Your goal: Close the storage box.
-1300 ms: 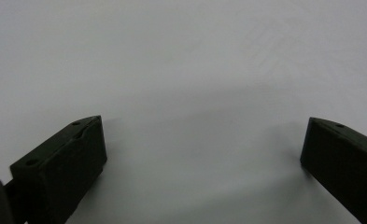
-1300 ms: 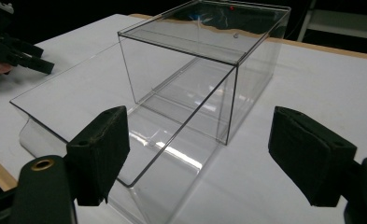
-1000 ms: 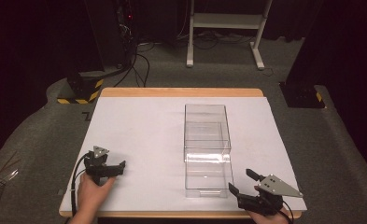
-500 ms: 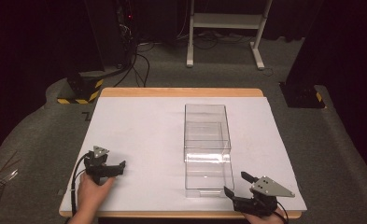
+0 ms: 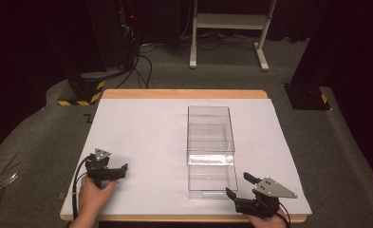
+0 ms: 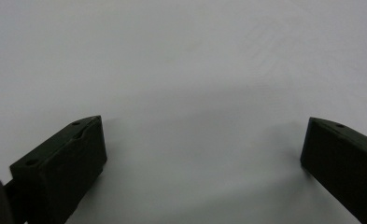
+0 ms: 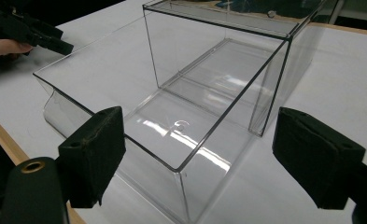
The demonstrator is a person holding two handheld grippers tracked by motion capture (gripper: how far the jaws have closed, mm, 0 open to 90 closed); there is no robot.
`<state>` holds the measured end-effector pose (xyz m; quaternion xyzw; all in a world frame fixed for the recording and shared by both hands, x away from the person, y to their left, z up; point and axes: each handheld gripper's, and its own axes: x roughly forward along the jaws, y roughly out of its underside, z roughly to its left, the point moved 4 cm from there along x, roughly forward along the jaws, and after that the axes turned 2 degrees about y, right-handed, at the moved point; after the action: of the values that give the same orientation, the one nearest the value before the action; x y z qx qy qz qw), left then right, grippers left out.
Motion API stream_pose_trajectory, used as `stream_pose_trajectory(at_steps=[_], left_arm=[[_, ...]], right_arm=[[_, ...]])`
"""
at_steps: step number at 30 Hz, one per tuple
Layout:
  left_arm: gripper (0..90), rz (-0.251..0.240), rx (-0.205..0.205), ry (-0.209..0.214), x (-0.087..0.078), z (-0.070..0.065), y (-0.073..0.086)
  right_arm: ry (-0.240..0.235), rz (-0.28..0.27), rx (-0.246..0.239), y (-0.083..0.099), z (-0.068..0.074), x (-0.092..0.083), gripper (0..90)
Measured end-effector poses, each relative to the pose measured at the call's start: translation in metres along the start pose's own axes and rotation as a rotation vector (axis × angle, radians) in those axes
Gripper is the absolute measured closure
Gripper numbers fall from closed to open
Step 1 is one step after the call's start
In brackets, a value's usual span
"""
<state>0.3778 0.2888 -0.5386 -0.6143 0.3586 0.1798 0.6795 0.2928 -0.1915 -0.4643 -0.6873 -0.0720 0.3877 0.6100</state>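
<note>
A clear plastic case [image 5: 208, 124] lies on the white table [image 5: 141, 133] with its clear drawer [image 5: 211, 176] pulled out toward the front edge. My right gripper [image 5: 237, 183] sits at the drawer's front right corner. In the right gripper view this gripper [image 7: 197, 116] is open; its jaws have just been opening. The drawer's near corner [image 7: 179, 170] lies between them, and neither pad touches it. My left gripper [image 5: 123, 171] rests on the table at the front left, held by a hand. Its jaws [image 6: 204, 126] are open over bare white surface.
The table's wooden front edge [image 5: 174, 218] runs just below both hands. Grey carpet surrounds the table. A white stand [image 5: 227, 28] and cables lie on the floor behind. The left gripper [image 7: 27, 30] also appears far off at the top left of the right gripper view.
My right gripper has shifted slightly left and toward the front edge, and its jaws stand wider apart. The left hand and the clear case have not moved.
</note>
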Motion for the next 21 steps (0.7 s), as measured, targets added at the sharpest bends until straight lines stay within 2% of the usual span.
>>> stream_pose_trajectory(at_steps=[14, 21], left_arm=[[0.5, -0.002, -0.003, 0.001, 0.000, 0.000, 0.000], [0.5, -0.001, -0.002, 0.001, 0.000, 0.000, 0.000]], right_arm=[[0.025, -0.015, 0.012, -0.004, -0.006, 0.010, 17.5], [0.022, -0.023, 0.027, -0.007, -0.008, 0.013, 19.2]])
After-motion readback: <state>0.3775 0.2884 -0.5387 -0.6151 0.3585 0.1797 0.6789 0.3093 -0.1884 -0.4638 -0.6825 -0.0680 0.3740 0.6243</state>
